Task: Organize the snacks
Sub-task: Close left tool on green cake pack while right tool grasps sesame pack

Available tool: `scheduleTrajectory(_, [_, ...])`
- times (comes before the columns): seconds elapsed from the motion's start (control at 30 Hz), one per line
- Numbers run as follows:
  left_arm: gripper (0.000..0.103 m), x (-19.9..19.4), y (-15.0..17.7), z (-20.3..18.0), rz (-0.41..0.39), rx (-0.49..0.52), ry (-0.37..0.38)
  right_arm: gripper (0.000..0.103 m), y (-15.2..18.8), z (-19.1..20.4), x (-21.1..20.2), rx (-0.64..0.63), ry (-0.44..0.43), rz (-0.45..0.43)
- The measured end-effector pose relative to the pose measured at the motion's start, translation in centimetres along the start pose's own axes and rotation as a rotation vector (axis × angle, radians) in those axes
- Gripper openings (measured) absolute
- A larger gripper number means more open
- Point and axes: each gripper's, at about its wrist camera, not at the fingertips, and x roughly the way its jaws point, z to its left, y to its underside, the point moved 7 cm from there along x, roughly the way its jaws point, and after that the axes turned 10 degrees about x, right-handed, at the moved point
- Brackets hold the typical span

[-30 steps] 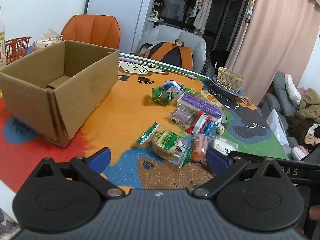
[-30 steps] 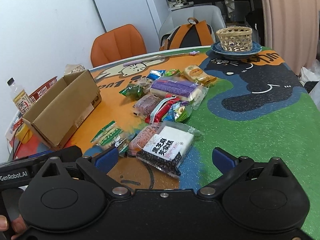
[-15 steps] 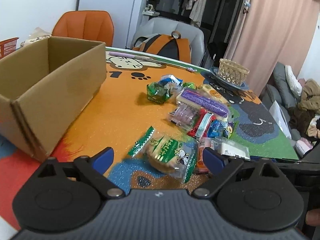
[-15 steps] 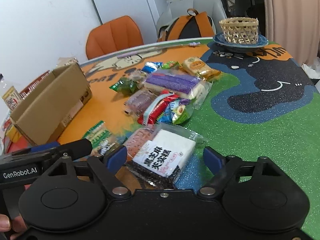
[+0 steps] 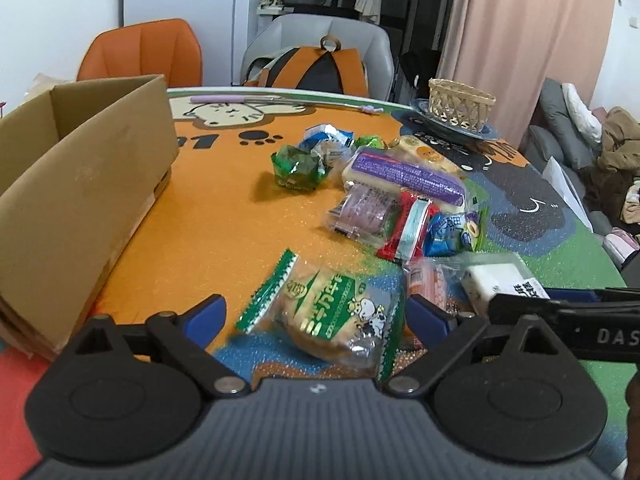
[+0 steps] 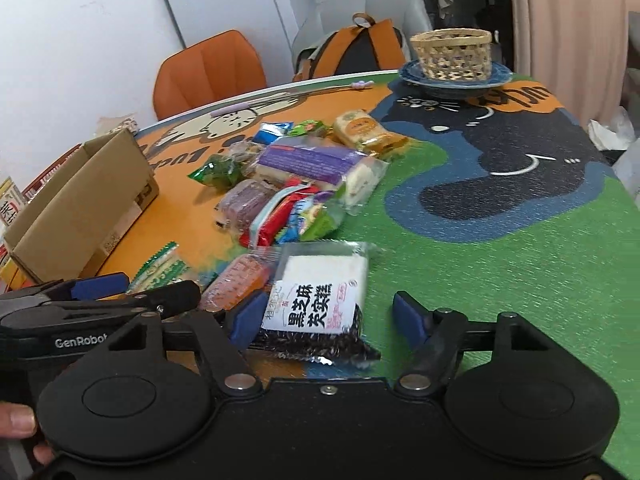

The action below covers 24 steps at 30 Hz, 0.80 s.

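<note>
Nearest, the left gripper [image 5: 316, 314] stands wide open with the green-and-white bun packet [image 5: 332, 312] lying between its blue pads, neither pad pressing it; just to its right the right gripper [image 6: 326, 316] straddles the white rice-cake packet [image 6: 320, 292], its jaws having just been closing, the left pad at the wrapper's edge and the right pad clear, so nothing is gripped; the two tools sit nearly side by side, each one's arm crossing the other's view, which leaves little room between them; an orange wafer packet [image 6: 240, 284] lies squeezed between the two packets; beyond, the rest of the snack heap [image 5: 400, 208] clusters mid-table, with a green wrapped sweet [image 5: 298, 164] a little apart on the left; the orange stretch of the table mat [image 5: 208, 216] between heap and cardboard box [image 5: 84, 192] is bare; the box stands open-topped along the left edge; on the right the green and dark mat runs free to the table's rim; farther back a woven basket [image 6: 452, 54] sits on a blue plate [image 6: 456, 80]; behind the table stand an orange chair [image 5: 140, 50] and a backpack [image 5: 316, 68] on a grey chair.
</note>
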Motion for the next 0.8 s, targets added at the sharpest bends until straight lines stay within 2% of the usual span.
scheduleTrajectory(0.13, [0.096, 1.0, -0.3, 0.3, 0.018, 0.046, -0.035, 0.07, 0.0, -0.5, -0.3, 0.003, 0.005, 0.001])
scheduleTrajectory(0.63, [0.096, 1.0, 0.1, -0.5, 0.003, 0.09, -0.009, 0.071, -0.3, 0.5, 0.9, -0.073, 0.023, -0.012])
scheduleTrajectory(0.8, [0.096, 0.9, -0.1, -0.8, -0.001, 0.123, -0.015, 0.068, -0.2, 0.2, 0.6, -0.086, 0.032, -0.011])
